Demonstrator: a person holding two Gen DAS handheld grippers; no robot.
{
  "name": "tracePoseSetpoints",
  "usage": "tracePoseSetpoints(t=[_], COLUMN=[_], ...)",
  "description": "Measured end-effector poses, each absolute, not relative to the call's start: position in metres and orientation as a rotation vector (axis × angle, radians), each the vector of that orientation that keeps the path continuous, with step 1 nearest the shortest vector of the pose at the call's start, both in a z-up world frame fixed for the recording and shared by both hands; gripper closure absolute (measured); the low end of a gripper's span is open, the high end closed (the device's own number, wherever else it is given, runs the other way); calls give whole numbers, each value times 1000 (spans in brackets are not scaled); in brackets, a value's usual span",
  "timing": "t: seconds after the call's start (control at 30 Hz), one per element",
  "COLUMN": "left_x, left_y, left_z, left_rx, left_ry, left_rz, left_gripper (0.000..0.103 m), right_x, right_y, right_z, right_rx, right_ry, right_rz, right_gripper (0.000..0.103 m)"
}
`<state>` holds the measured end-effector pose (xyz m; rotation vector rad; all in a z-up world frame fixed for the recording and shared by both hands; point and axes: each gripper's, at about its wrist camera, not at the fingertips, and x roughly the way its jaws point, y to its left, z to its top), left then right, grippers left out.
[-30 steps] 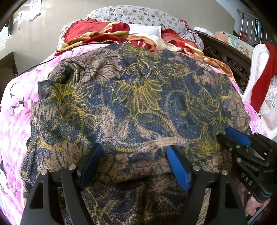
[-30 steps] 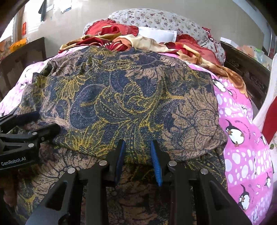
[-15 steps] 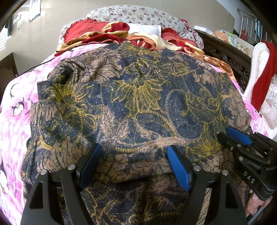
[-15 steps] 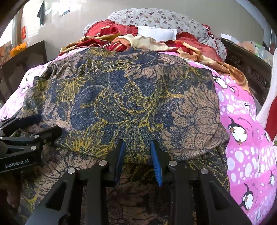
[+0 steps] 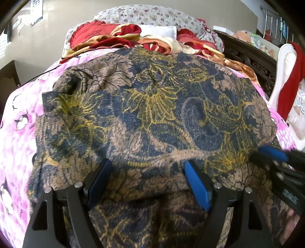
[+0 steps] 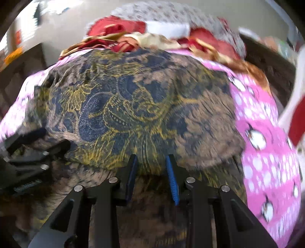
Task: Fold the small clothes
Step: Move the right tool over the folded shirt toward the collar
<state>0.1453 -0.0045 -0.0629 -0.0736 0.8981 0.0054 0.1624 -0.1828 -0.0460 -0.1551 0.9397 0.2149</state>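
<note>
A brown, navy and yellow batik garment (image 5: 152,118) lies folded over on a pink penguin-print bedsheet (image 5: 17,137); it also fills the right wrist view (image 6: 152,114). My left gripper (image 5: 147,171) is open, its blue pads wide apart over the near folded edge. My right gripper (image 6: 151,167) is open with a narrower gap at the same near edge, to the right; it shows blurred in the left wrist view (image 5: 274,158). The left gripper shows at the left of the right wrist view (image 6: 36,145).
Red and gold crumpled fabric (image 5: 118,36) and a floral pillow (image 5: 148,15) lie at the head of the bed. A dark carved wooden frame (image 5: 253,57) runs along the right. A white chair with red cloth (image 5: 289,76) stands beyond it.
The right gripper is moving, its view now blurred and shifted; its jaws have widened slightly. The left gripper has stayed open in place.
</note>
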Motion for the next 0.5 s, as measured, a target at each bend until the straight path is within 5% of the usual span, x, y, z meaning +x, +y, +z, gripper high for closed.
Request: tracePoseSetpoints(t=[0.3, 0.5], left_x=[36, -56], left_y=[56, 100], left_z=[28, -3], left_rx=[-88, -24], left_ry=[914, 1050], left_rz=[-222, -176], left_gripper=[14, 12], right_x=[51, -11], right_y=[-227, -247], right_z=[-51, -55], right_rx=[-225, -238], right_ry=[1113, 978], right_rz=[370, 377], right_gripper=[81, 75])
